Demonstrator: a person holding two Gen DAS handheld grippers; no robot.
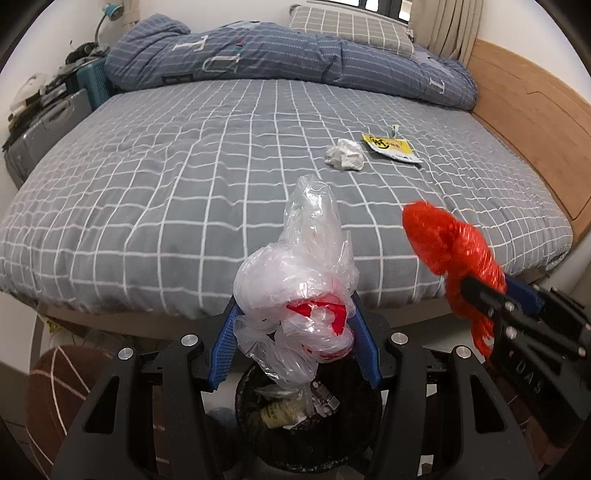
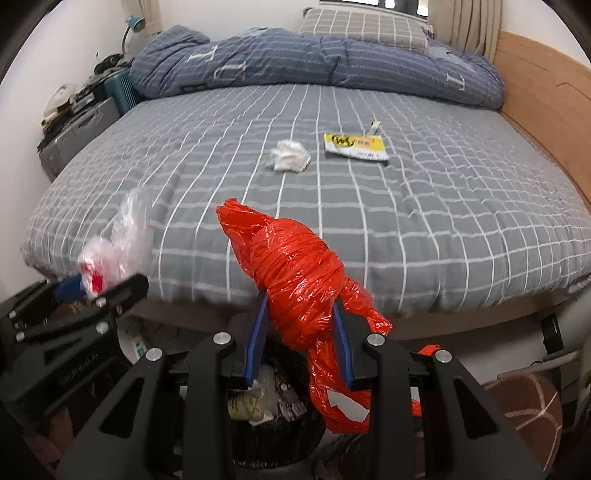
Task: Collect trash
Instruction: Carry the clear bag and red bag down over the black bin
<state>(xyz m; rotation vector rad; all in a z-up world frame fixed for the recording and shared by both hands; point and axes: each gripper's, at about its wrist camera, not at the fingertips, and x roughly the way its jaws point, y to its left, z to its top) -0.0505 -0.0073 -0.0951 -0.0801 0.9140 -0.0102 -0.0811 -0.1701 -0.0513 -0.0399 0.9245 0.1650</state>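
Looking along two hand-held grippers at a bed (image 1: 184, 166) with a grey checked cover. Left gripper (image 1: 295, 332) clamps a crumpled clear bag (image 1: 295, 280) with red print between its blue pads; the bag bulges upward past the fingertips. Right gripper (image 2: 301, 332) clamps a knotted red bag (image 2: 295, 273), whose loose tail hangs below the jaws. Both grippers point downward at the foot of the bed, side by side and apart. Below them stands a black bin (image 1: 354, 413), already holding wrappers and other scraps; both bags hang above its opening. On the bed, well beyond the grippers, lie a crumpled white tissue (image 1: 344, 154) and, just beside it, a flat yellow packet (image 1: 389, 147). A folded blue quilt (image 1: 295, 55) and a checked pillow (image 1: 351, 27) lie at the far end.
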